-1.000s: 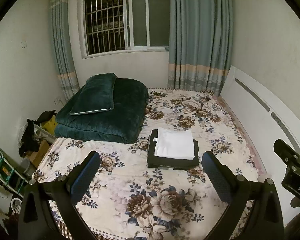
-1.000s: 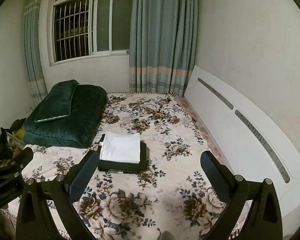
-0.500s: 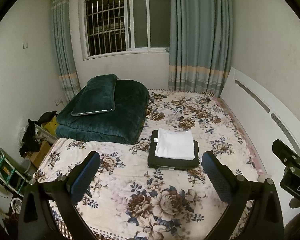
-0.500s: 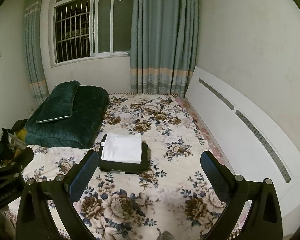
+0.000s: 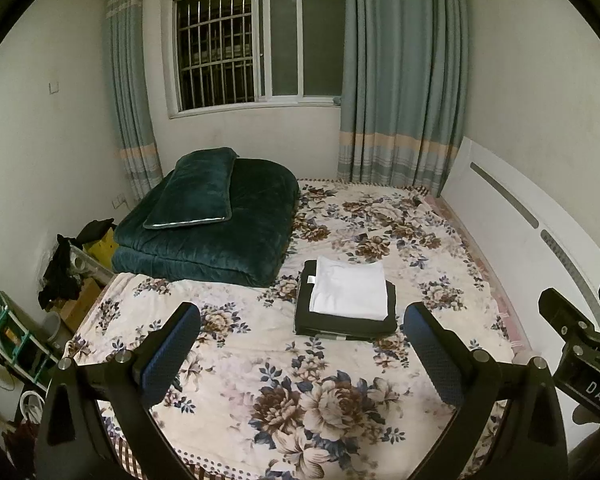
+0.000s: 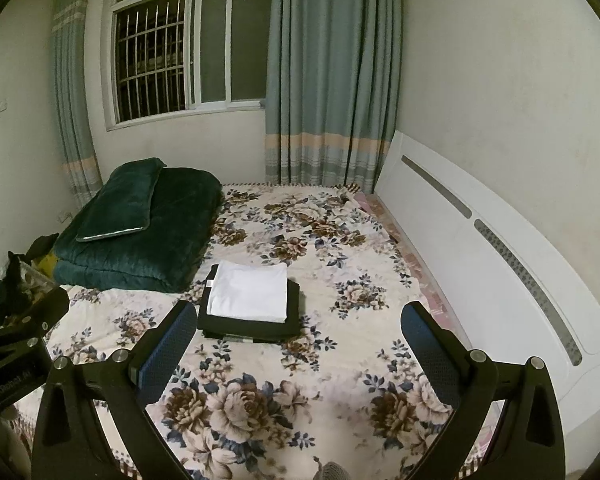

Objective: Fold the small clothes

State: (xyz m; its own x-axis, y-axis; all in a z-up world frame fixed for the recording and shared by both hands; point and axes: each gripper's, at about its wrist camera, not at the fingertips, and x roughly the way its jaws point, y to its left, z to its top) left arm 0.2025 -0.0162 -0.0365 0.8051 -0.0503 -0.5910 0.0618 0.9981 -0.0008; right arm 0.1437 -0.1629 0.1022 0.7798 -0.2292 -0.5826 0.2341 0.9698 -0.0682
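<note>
A folded white garment (image 5: 350, 289) lies on top of a folded black garment (image 5: 342, 322) in the middle of the floral bed; both also show in the right wrist view, white (image 6: 250, 291) on black (image 6: 252, 326). My left gripper (image 5: 300, 350) is open and empty, held above the near part of the bed, well short of the stack. My right gripper (image 6: 296, 346) is open and empty, also back from the stack. The right gripper's body shows at the right edge of the left wrist view (image 5: 580, 356).
A folded dark green quilt (image 5: 216, 232) with a green pillow (image 5: 196, 190) on it sits at the bed's far left. A white headboard (image 6: 480, 248) runs along the right side. Clutter and a rack (image 5: 4, 340) stand on the floor at left. Window and curtains are behind.
Both grippers have drawn back and risen slightly, so the bed and stack sit a little lower and farther in view. The clothes have not moved.
</note>
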